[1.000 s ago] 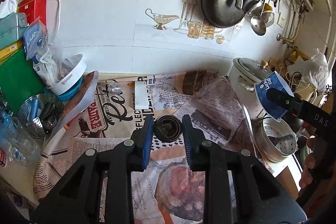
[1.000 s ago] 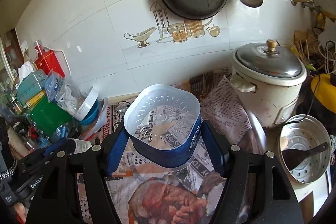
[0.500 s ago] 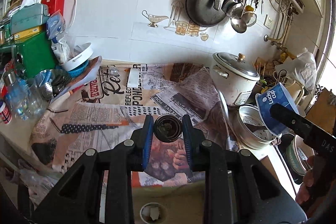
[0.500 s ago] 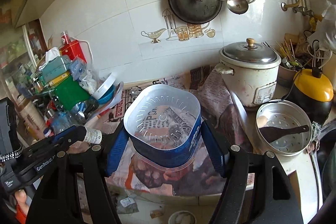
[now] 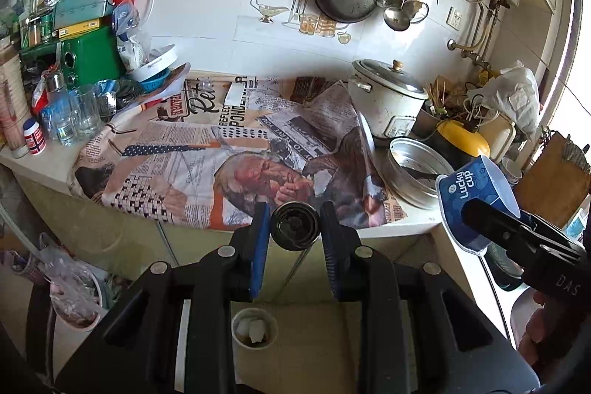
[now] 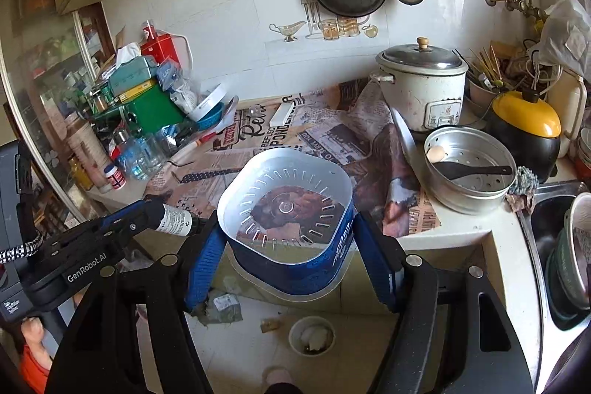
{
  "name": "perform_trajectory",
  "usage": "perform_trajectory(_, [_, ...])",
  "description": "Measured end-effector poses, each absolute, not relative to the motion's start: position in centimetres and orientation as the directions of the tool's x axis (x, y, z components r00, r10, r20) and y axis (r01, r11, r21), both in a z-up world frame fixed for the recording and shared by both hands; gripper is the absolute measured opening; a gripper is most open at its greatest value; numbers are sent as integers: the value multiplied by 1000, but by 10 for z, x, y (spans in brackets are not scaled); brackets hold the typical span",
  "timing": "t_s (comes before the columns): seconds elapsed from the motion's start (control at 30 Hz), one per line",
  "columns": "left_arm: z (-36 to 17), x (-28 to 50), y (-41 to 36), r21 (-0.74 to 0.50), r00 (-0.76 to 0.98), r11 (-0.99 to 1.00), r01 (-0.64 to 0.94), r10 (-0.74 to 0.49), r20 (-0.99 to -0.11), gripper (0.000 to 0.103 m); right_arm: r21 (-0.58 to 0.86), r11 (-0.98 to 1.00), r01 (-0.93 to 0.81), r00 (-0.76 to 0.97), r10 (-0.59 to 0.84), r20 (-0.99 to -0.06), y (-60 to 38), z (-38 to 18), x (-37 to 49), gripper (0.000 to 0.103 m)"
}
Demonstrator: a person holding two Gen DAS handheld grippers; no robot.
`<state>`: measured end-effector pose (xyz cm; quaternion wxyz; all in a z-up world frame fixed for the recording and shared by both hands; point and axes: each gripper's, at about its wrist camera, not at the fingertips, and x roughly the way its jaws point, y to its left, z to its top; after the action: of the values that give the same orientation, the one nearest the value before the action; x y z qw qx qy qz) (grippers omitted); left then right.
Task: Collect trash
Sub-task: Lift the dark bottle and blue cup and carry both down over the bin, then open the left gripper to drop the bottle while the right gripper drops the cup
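A small dark glass bottle with a white label was clamped between the blue pads of the left gripper, and a blue-and-white plastic cup printed "Lucky cup" was squeezed by the right gripper. Both were held off the front edge of the newspaper-covered counter. A small white bowl of scraps was seen on the floor below.
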<state>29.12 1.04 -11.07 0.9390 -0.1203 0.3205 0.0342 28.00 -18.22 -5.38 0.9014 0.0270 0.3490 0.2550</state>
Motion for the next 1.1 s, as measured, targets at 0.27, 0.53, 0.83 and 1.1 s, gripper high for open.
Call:
perform_trajectory(0.27, [-171,285,24,-215,709,964,-156,-42,-704,27,249,877,-411,553,457,-696,-163,-107,276,67])
perform_trajectory(0.53, [-285,308,62,-208,609,968,-141,-81,-789,27,241,920,-308,463,366,-807,-134,-223,287,67])
perform_trajectory(0.83, [-437,330,106,-195,534,965,-176,-73,-842,27,230,950,-212,315,289,-904,-100,-396,312,67])
perform_trajectory(1.1, [-531,343,121,-223,508,945,-238,-75,-858,27,227,933,-279,225,293,-929,-75,-497,327,67])
